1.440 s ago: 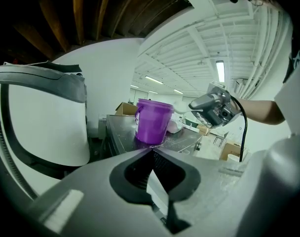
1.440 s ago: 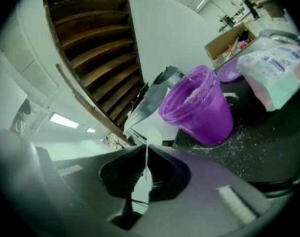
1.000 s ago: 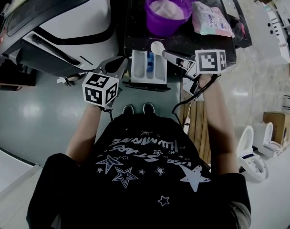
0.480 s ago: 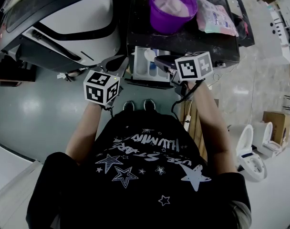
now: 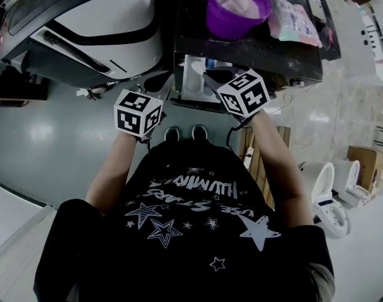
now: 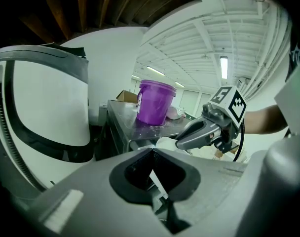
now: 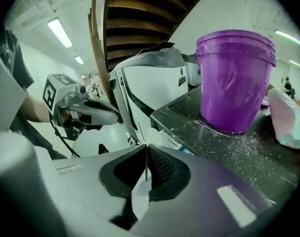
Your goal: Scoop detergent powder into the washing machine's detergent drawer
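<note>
The white detergent drawer (image 5: 190,80) sticks out of the dark cabinet front below the countertop. My right gripper (image 5: 210,75) reaches over it from the right and is shut on the thin handle of a white scoop (image 6: 165,142), whose bowl hangs over the drawer. In the right gripper view the handle runs down between the closed jaws (image 7: 146,159). My left gripper (image 5: 163,83) hovers just left of the drawer, shut with nothing in it (image 6: 151,152). A purple bucket (image 5: 237,5) of white powder stands on the counter behind.
A washing machine (image 5: 97,24) with a white body and dark lid fills the left. A pastel bag (image 5: 293,21) lies right of the bucket. Spilled powder dusts the dark countertop (image 7: 229,142). A wooden slatted bench (image 5: 251,150) stands at the person's right.
My right gripper has swung left and in with the scoop, from the drawer's right side to above the drawer. The left gripper has hardly moved.
</note>
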`<move>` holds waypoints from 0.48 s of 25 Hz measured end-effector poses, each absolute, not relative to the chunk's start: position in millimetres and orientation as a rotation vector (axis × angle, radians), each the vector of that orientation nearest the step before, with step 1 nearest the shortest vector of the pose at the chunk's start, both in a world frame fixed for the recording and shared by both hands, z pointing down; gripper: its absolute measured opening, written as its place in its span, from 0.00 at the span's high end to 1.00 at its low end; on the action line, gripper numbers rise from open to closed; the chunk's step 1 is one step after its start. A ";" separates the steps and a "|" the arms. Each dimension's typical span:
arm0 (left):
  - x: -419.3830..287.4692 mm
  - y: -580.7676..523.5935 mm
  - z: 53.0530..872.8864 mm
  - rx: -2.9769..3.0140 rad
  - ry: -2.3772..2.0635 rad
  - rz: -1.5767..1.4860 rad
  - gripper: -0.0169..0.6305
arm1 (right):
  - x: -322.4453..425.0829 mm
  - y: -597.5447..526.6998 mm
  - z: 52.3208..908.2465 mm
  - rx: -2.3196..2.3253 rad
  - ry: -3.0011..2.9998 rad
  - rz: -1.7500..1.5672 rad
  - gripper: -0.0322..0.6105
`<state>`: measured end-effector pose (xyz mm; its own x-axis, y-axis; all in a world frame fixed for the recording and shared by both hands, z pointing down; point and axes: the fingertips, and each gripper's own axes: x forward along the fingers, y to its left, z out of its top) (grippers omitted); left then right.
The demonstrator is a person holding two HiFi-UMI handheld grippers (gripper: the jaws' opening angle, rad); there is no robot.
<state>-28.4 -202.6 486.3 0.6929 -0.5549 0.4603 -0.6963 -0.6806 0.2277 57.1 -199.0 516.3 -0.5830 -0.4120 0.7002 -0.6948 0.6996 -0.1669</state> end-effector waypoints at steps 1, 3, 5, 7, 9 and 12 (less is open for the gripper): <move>-30.2 -201.9 487.3 2.515 -0.974 0.507 0.97 | 56.7 -198.5 519.4 0.843 -2.244 0.531 0.90; -32.9 -200.6 489.6 2.509 -0.972 0.512 0.97 | 56.3 -197.4 524.5 0.848 -2.202 0.424 0.90; -34.5 -199.2 492.0 2.504 -0.965 0.515 0.97 | 55.6 -196.5 529.3 0.849 -2.148 0.294 0.90; -35.6 -197.6 494.2 2.505 -0.954 0.520 0.97 | 54.0 -195.9 534.1 0.843 -2.090 0.178 0.90; -36.3 -196.2 495.9 2.507 -0.942 0.526 0.97 | 52.3 -195.7 537.5 0.835 -2.042 0.092 0.90; -38.0 -195.2 498.2 2.509 -0.928 0.535 0.97 | 49.3 -196.2 539.0 0.839 -2.004 0.020 0.90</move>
